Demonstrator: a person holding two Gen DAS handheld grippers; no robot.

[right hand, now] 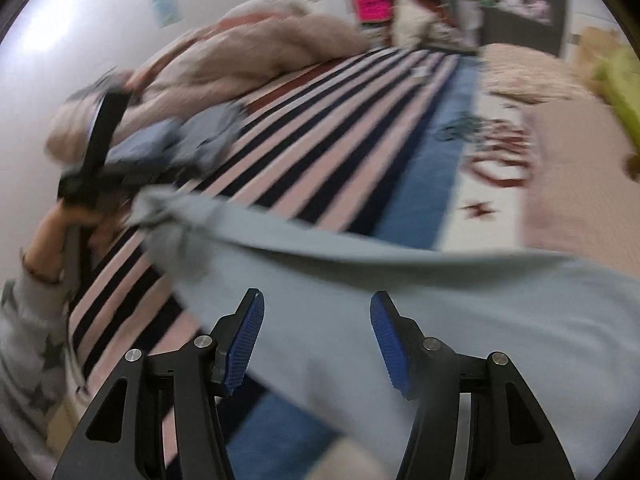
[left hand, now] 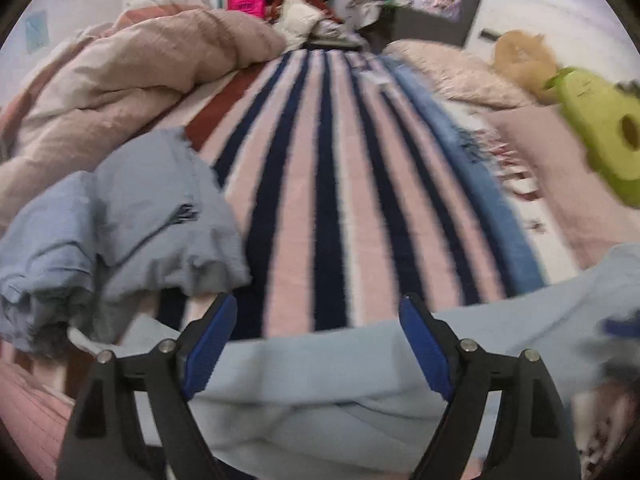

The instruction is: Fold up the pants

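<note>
Pale blue pants (left hand: 320,372) lie across the near edge of a striped blanket (left hand: 320,184) on a bed. My left gripper (left hand: 316,312) is open, its blue pads (left hand: 208,352) spread over the pants' edge without holding it. In the right wrist view the pants (right hand: 420,304) stretch from lower right to the left, where the left gripper's black body (right hand: 96,152) and the person's hand meet a bunched end. My right gripper (right hand: 316,312) is open above the cloth, empty.
A crumpled blue-grey garment (left hand: 132,216) lies at the left on the blanket. A beige duvet (left hand: 140,68) is heaped behind it. A green avocado plush (left hand: 600,140) and an orange plush (left hand: 520,56) sit at the right. Shelves and clutter stand beyond the bed.
</note>
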